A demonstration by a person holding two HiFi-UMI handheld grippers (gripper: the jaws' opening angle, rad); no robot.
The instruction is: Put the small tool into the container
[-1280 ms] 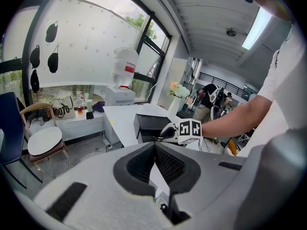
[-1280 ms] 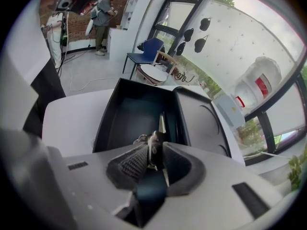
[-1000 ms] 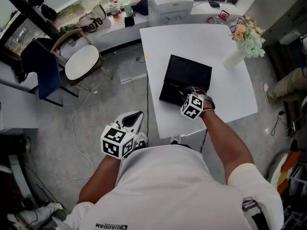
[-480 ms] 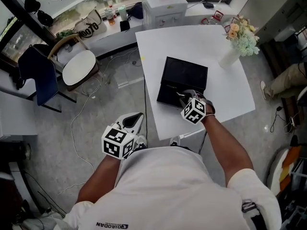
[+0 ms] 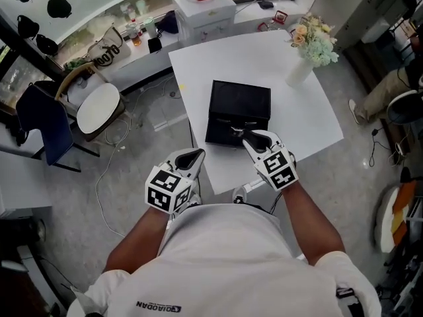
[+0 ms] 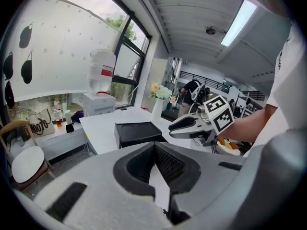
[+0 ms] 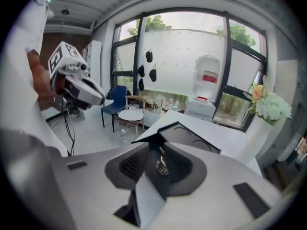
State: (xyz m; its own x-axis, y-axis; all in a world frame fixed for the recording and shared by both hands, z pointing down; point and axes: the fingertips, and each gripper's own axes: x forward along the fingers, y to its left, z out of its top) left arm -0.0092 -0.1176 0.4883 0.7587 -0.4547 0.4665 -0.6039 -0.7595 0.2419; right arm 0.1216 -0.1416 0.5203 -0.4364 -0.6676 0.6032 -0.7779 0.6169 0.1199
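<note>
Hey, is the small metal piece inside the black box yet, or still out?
Out. The right tool is shut on the small metal piece, holding it at the black box's near edge, not released inside.

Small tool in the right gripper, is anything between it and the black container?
Nothing visible. The right gripper holds the small tool right at the black container's near edge, with no object between them.

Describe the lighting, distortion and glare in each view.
Head view: sharp and evenly lit, the white table very bright. Left gripper view: fisheye bending, dark corners, glare off the ceiling light. Right gripper view: same bending, bright windows behind, the small tool glinting between the jaws.
</note>
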